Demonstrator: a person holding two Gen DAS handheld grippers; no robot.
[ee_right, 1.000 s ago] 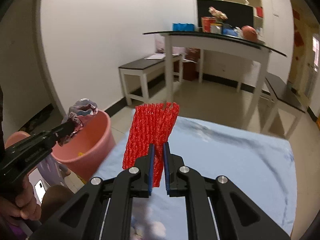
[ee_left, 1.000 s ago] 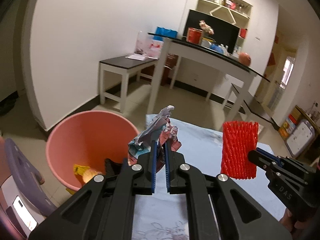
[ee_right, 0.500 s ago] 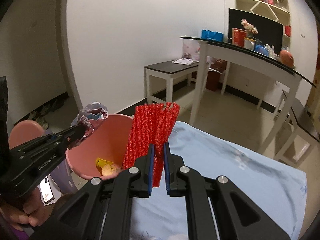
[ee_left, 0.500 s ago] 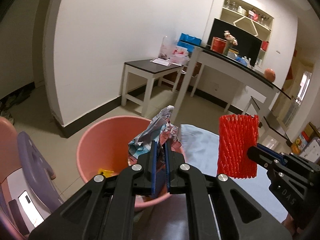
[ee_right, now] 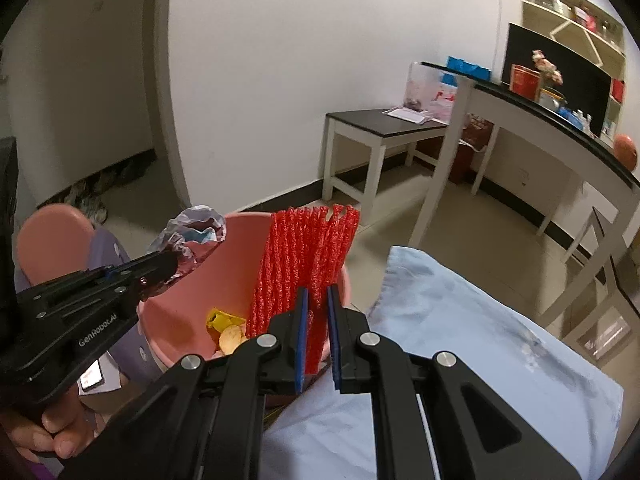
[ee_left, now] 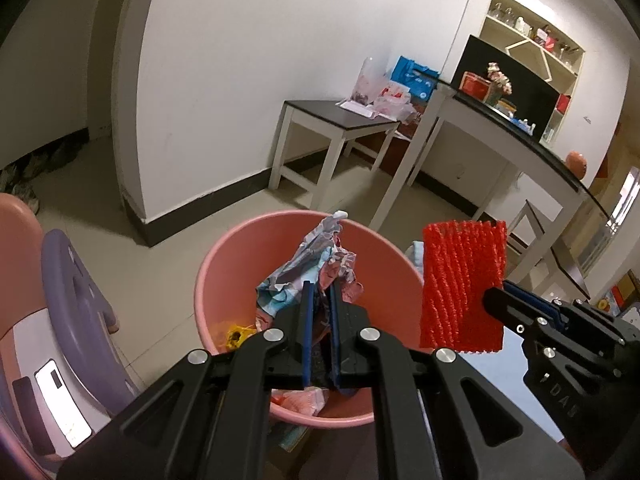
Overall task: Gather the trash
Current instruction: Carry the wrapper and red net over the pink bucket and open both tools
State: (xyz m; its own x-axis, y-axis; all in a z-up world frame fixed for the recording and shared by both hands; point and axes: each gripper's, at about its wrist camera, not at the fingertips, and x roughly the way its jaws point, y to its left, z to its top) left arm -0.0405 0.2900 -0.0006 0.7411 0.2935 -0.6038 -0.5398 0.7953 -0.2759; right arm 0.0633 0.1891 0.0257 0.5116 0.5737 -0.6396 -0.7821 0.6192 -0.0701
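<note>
My left gripper (ee_left: 319, 292) is shut on a crumpled foil wrapper (ee_left: 316, 256) and holds it over the pink bucket (ee_left: 240, 240). The wrapper also shows in the right wrist view (ee_right: 192, 232), above the bucket's left rim (ee_right: 240, 224). My right gripper (ee_right: 317, 300) is shut on a red foam net sleeve (ee_right: 308, 256) and holds it above the bucket's right rim. The sleeve shows in the left wrist view (ee_left: 462, 284), held by the right gripper (ee_left: 496, 300). Yellow scraps (ee_right: 224, 324) lie in the bucket.
A table with a light blue cloth (ee_right: 460, 340) stands right of the bucket. A purple and pink child's chair (ee_left: 72, 300) stands left of it. A low white bench (ee_left: 340, 128) and a tall white table (ee_left: 500, 132) stand by the far wall.
Both grippers have swung left from above the blue cloth to above the pink bucket, carrying the wrapper and the red sleeve. The bucket now sits directly under the left gripper.
</note>
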